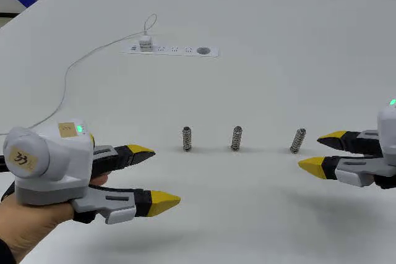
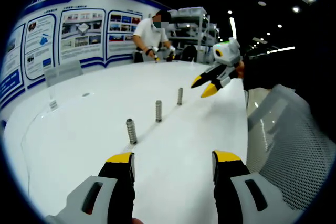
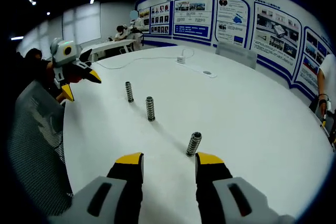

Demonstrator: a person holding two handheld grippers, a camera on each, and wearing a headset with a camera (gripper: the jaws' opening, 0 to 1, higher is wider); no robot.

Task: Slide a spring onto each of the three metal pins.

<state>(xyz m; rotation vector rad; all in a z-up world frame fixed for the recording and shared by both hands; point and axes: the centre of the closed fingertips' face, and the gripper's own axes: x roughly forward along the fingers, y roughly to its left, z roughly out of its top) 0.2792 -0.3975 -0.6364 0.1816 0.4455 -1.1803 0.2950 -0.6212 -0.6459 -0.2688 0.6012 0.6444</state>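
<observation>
Head view: left gripper (image 1: pixel 166 175) and right gripper (image 1: pixel 309 151) hanging open, empty; right sitting beside leaning spring (image 1: pixel 297 141), risking toppling it.

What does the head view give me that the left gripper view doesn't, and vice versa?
Head view: the hand holding the left gripper, and a white cable. Left gripper view: a person in white in the background, wall posters, a mesh chair back. Both: three upright springs in a row, and the open right gripper.
</observation>
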